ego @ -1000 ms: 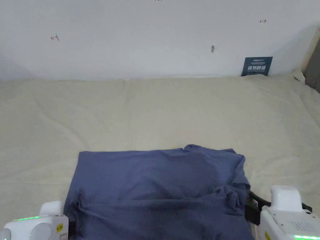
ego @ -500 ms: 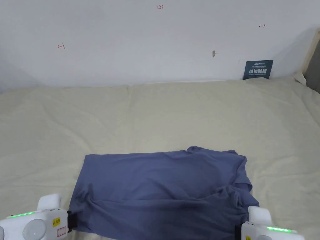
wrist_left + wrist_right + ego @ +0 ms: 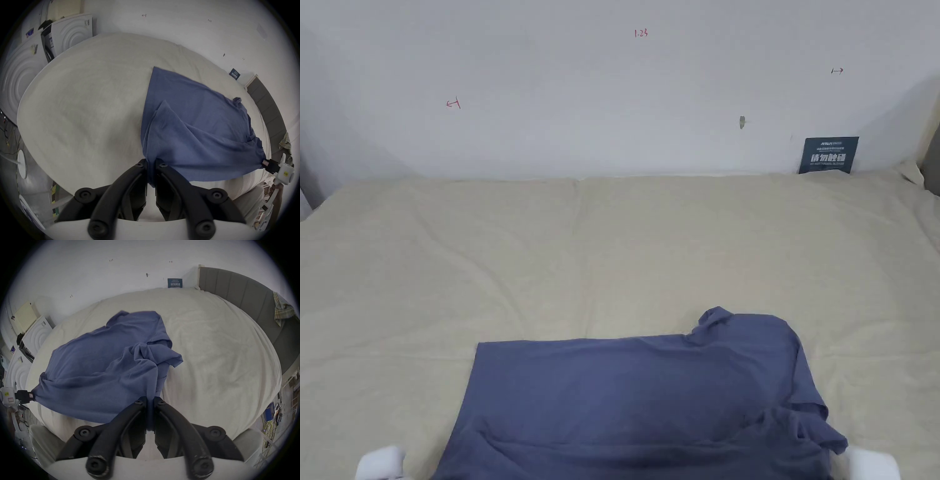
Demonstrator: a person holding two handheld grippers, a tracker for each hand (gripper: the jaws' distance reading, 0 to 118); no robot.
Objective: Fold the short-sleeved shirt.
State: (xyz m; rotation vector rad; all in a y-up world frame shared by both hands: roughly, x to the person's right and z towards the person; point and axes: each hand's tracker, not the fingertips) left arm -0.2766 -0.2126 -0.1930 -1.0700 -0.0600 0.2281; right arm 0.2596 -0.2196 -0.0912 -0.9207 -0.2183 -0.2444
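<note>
A blue short-sleeved shirt (image 3: 637, 394) lies spread on the cream bed (image 3: 612, 250), its near edge lifted and stretched between both grippers. In the left gripper view my left gripper (image 3: 151, 164) is shut on the shirt (image 3: 194, 129) at its near left corner, cloth pinched between the black jaws. In the right gripper view my right gripper (image 3: 150, 400) is shut on the shirt (image 3: 97, 361) at its near right corner, by a bunched sleeve (image 3: 155, 353). White housings of the left gripper (image 3: 381, 464) and the right gripper (image 3: 872, 465) peek in at the head view's bottom edge.
A white wall (image 3: 612, 94) runs behind the bed, with a dark blue sign (image 3: 829, 154) leaning at its foot. A grey padded headboard (image 3: 243, 293) bounds the bed's right side, with plaid cloth (image 3: 282, 309) draped on it. White foam panels (image 3: 48, 48) stand off the left.
Both grippers have drawn back toward me with the shirt's near edge, dropping almost below the head view. The shirt has slid nearer and its far edge lies flatter. The head camera has tilted up.
</note>
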